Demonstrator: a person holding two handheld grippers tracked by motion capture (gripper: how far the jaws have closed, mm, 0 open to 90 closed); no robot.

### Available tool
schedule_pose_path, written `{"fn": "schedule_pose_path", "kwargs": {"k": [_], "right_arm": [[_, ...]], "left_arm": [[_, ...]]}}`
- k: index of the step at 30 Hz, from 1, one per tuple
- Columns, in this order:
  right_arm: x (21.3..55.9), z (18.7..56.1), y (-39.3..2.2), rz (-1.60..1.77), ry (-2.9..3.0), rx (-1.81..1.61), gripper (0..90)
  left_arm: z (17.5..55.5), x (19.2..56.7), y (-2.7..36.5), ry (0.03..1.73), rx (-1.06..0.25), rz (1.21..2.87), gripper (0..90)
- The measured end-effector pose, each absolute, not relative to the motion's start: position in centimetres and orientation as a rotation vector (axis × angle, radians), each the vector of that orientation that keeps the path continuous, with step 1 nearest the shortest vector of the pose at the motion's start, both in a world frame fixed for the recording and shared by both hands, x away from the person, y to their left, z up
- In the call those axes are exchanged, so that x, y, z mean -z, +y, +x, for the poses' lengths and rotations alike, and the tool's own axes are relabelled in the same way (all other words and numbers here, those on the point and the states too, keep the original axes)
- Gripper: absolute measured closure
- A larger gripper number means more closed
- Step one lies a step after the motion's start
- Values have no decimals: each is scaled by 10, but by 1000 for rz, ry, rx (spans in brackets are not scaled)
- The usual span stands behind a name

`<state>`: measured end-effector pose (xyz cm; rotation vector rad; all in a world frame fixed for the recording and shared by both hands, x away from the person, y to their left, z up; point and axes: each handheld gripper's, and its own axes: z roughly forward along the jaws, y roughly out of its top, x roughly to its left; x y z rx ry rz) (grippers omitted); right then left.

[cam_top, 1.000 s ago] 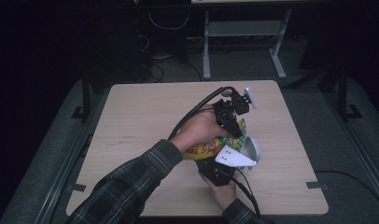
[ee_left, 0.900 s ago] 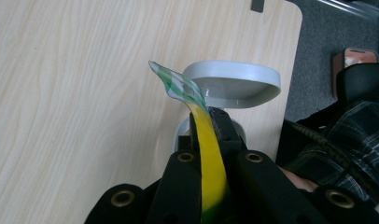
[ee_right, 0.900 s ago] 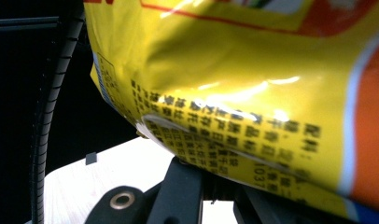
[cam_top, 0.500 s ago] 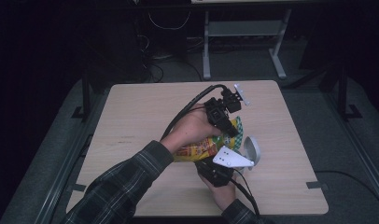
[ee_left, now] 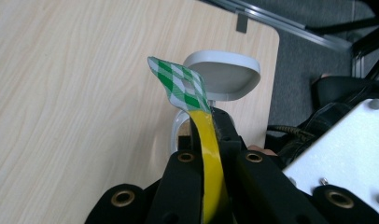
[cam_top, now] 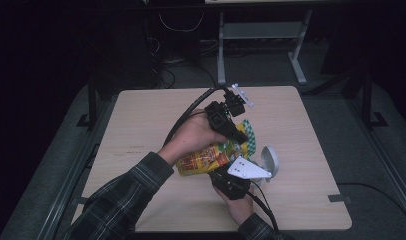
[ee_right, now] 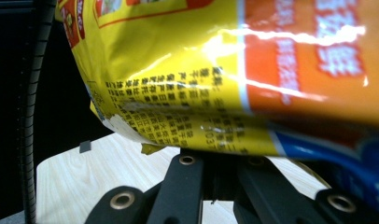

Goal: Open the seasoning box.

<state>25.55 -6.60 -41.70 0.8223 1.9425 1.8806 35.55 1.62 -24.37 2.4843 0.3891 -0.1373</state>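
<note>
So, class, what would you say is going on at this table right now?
A person holds a two-jaw gripper in each hand over a wooden table and has a yellow snack bag clamped between them. The left gripper is shut on the bag's green-checked top edge; the right gripper is shut on its lower part. The bag is lifted off the table, beside a small grey container with its lid flipped open. It looks like they are pulling the bag open.

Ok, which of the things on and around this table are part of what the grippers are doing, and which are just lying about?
In the job:
snack bag, clamped at opposite edges by both grippers
left gripper
right gripper
grey lidded container beside the bag, lid up

Lying about:
table, merely the work surface
metal stand on the floor behind it
</note>
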Motion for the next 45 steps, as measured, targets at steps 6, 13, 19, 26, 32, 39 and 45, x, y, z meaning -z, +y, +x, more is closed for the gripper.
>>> {"fn": "schedule_pose_path", "kwargs": {"k": [6, 13, 19, 26, 32, 39, 45], "right_arm": [[418, 256, -66, 829, 1948, -1871, 900], [417, 256, -68, 842, 1946, -1864, 900], [416, 256, -68, 859, 1937, -1873, 900], [411, 254, -69, 848, 1936, -1855, 900], [404, 251, -69, 819, 1965, -1799, 900], [398, 248, -75, 794, 2025, -1755, 900], [397, 245, -82, 805, 2107, -1706, 900]], "left_arm": [[359, 242, 31, 377, 142, 2455, 900], [358, 238, 53, 384, 155, 2392, 900], [358, 237, 78, 410, 154, 2335, 900], [359, 241, 107, 451, 142, 2253, 900], [356, 249, 128, 467, 122, 2181, 900], [356, 264, 157, 506, 79, 2109, 900], [356, 281, 185, 537, 29, 2021, 900]]}}
